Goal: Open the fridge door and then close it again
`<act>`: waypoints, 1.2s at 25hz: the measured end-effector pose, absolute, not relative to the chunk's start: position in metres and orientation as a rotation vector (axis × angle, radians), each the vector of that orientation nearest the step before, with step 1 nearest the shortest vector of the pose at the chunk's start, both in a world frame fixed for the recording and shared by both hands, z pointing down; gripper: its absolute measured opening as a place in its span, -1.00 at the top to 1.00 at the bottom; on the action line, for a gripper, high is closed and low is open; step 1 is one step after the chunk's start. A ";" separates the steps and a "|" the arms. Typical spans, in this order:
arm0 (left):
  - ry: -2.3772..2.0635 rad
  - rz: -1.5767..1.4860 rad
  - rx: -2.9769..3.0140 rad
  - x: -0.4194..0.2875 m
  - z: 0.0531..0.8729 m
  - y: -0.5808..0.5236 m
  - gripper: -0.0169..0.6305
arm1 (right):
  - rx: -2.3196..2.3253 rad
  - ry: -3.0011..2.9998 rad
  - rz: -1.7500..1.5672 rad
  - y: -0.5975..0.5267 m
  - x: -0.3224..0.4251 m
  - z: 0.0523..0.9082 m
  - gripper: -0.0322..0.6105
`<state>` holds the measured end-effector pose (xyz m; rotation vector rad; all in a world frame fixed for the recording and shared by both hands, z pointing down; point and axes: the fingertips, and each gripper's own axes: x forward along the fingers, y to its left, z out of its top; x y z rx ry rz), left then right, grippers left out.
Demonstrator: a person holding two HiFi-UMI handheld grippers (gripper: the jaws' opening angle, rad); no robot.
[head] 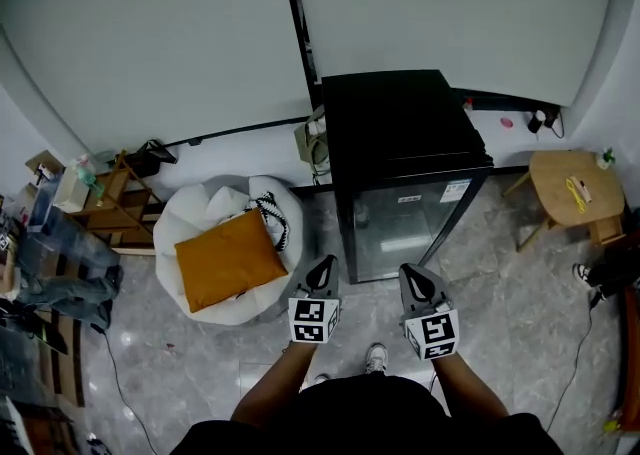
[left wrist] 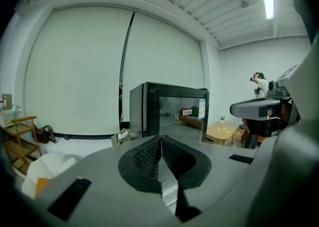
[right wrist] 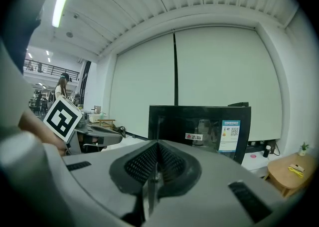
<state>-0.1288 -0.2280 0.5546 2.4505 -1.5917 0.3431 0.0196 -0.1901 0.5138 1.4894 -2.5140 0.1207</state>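
Facing closed fridge [head: 400,133], left gripper [head: 322,263] and right gripper [head: 412,273] both pinched together, empty, short of it.

The fridge [head: 400,128] at twelve o'clock is black. The cushion [head: 228,258] at ten o'clock is orange. My left gripper [head: 322,263] and right gripper [head: 411,271] wear black-and-white squares.

Nothing I can rly read from here. The fridge [right wrist: 199,121] door has a small red/white brand sticker [right wrist: 194,136] w/ chars too small to make out, plus a blue/white label [right wrist: 229,136] w/ a QR code, print illegible. Only other signs: b/w square markers [head: 313,321] on the cubes of left gripper [head: 321,268] & right gripper [head: 416,278].
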 end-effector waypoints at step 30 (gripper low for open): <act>-1.549 0.333 2.338 -0.108 0.609 -0.348 0.36 | 1.268 -2.575 0.212 -0.251 0.043 0.570 0.84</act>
